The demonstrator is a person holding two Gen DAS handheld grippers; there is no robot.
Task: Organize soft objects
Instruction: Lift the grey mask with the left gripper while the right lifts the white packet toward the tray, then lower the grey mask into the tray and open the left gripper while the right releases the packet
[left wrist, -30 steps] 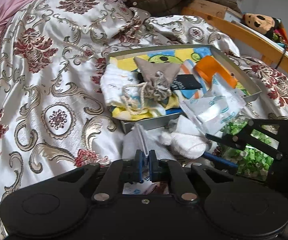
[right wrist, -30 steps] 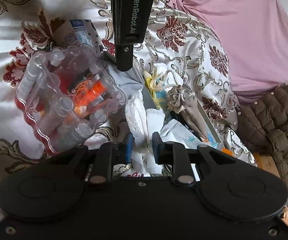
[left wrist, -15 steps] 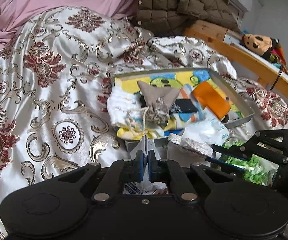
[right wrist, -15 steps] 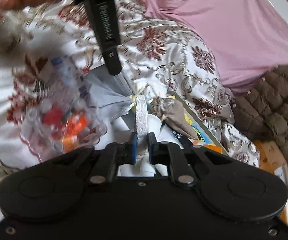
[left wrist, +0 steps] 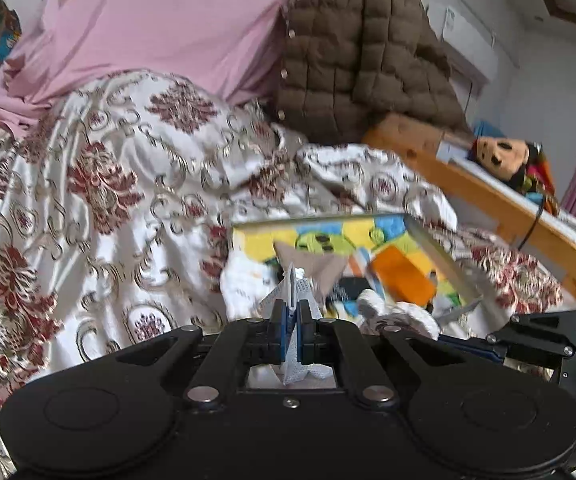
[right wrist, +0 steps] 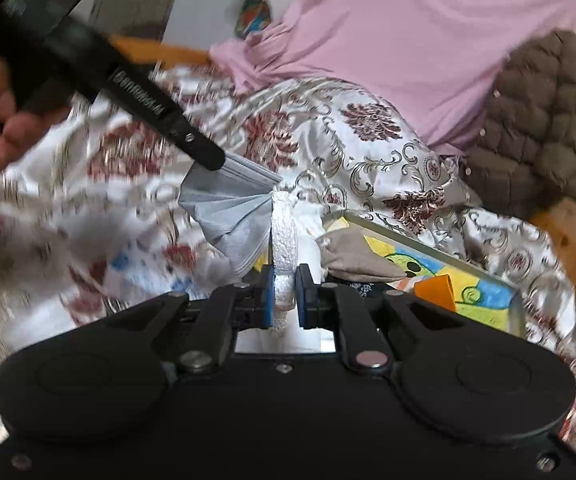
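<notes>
My left gripper (left wrist: 291,308) is shut on a thin grey pleated cloth (left wrist: 293,294), held up above the bed. The right wrist view shows that gripper (right wrist: 212,160) at the upper left in a person's hand, with the grey cloth (right wrist: 228,212) fanning out from its tip. Beside it, my right gripper (right wrist: 284,276) is shut on a white fluffy cloth (right wrist: 284,224) that stands upright between the pads. Low on the right of the left wrist view is the right gripper (left wrist: 447,340) with the white cloth (left wrist: 399,316). Both cloths touch and hang over the near end of a metal tray (left wrist: 439,252).
The tray (right wrist: 427,244) has a bright cartoon liner and holds a beige drawstring pouch (left wrist: 319,264), an orange item (left wrist: 399,276) and other soft pieces. Around it lie a patterned bedspread (left wrist: 108,184), a pink cloth (left wrist: 160,24) and a brown quilted jacket (left wrist: 359,52). A wooden rail (left wrist: 487,196) with a plush toy (left wrist: 499,152) runs on the right.
Both grippers have risen off the bed, each with its cloth. The right gripper closed on the white cloth and rolled. The clear plastic container of small bottles has dropped out of view.
</notes>
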